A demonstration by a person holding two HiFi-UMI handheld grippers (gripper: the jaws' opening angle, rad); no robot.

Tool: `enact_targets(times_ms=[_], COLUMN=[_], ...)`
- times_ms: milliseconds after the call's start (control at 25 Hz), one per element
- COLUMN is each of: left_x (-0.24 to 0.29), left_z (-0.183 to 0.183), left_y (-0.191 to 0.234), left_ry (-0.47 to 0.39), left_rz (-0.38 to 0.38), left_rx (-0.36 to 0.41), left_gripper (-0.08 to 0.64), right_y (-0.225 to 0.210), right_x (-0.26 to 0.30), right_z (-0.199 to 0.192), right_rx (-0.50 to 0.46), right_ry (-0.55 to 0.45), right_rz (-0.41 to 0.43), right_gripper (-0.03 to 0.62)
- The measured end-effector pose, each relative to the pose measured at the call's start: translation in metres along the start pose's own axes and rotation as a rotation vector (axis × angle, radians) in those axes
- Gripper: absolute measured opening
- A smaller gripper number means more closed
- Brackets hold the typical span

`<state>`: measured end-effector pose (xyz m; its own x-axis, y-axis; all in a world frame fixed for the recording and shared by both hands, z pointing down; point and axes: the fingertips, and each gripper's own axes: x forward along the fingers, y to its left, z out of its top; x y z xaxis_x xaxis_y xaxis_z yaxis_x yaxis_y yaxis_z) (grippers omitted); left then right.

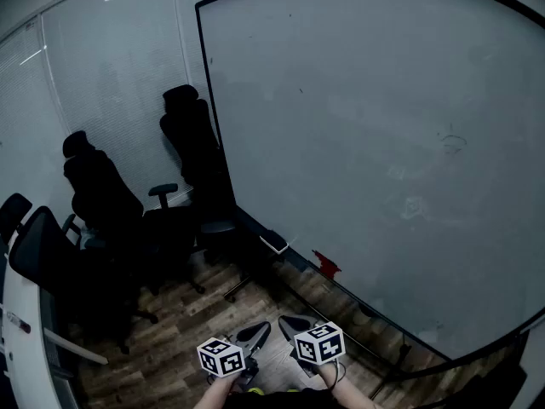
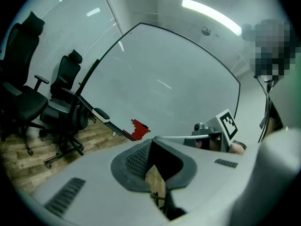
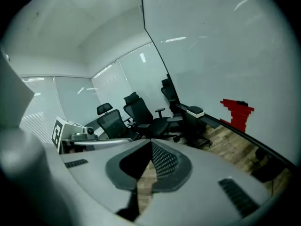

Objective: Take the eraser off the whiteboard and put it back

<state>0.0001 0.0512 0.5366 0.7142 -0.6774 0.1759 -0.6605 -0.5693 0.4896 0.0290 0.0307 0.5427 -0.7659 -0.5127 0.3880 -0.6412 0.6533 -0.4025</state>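
Note:
The eraser (image 1: 274,243), a small block with a white top over a dark base, rests on the tray rail (image 1: 300,262) along the whiteboard's (image 1: 366,143) lower edge. It also shows in the left gripper view (image 2: 101,114) and the right gripper view (image 3: 195,111). Both grippers are low at the bottom of the head view, well short of the board. The left gripper (image 1: 258,332) (image 2: 151,142) has its jaws meeting at the tips with nothing between them. The right gripper (image 1: 291,323) (image 3: 151,142) is shut and empty too.
A red patch (image 1: 326,264) sits on the rail to the right of the eraser. Several black office chairs (image 1: 102,203) stand left of the board on the wooden floor (image 1: 187,322). A white table edge (image 1: 21,331) runs along the far left.

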Motion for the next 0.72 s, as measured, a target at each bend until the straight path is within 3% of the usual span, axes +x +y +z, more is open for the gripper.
enact_targets(times_ms=[440, 720], left_x=[0.001, 0.0], left_z=[-0.002, -0.009], left_y=[-0.005, -0.007], left_ry=[0.004, 0.016], left_rz=[0.017, 0.04], left_rx=[0.009, 0.046], left_gripper=[0.008, 0.008], right_y=[-0.002, -0.007], right_x=[-0.007, -0.013], right_z=[-0.001, -0.014], right_rx=[0.073, 0.063], right_ry=[-0.031, -0.013], right_rz=[0.046, 0.053], right_gripper=[0.014, 0.014])
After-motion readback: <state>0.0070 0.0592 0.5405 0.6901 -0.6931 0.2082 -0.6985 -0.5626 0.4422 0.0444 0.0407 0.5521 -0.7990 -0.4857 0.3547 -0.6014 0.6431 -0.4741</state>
